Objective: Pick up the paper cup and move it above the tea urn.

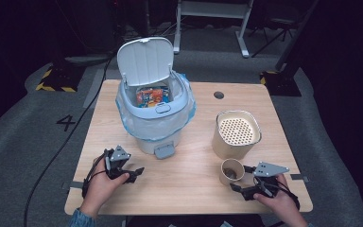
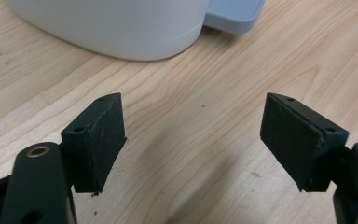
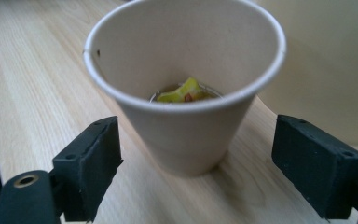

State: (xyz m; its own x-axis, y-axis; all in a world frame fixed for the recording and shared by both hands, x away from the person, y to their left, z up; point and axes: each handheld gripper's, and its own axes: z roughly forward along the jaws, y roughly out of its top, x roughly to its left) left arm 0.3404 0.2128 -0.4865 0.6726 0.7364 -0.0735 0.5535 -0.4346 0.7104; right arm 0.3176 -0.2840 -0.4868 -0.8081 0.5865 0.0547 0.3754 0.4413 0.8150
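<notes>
Cup stands untouched between spread right tool pads.

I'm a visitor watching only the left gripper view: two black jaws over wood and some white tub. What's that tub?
Observer: It's a white bin with a bag in it and its lid flipped up; colourful packaging lies inside.
Operator: Is anything else on the table?
Observer: Yes, a paper cup stands upright near the right gripper, beside a larger beige tub with a perforated insert.
Operator: Is that cup empty?
Observer: No, the right gripper view shows a yellow scrap at its bottom.
Operator: Is the right gripper holding it?
Observer: No. Its jaws stand wide, one at each side of the cup, neither touching it.
</notes>
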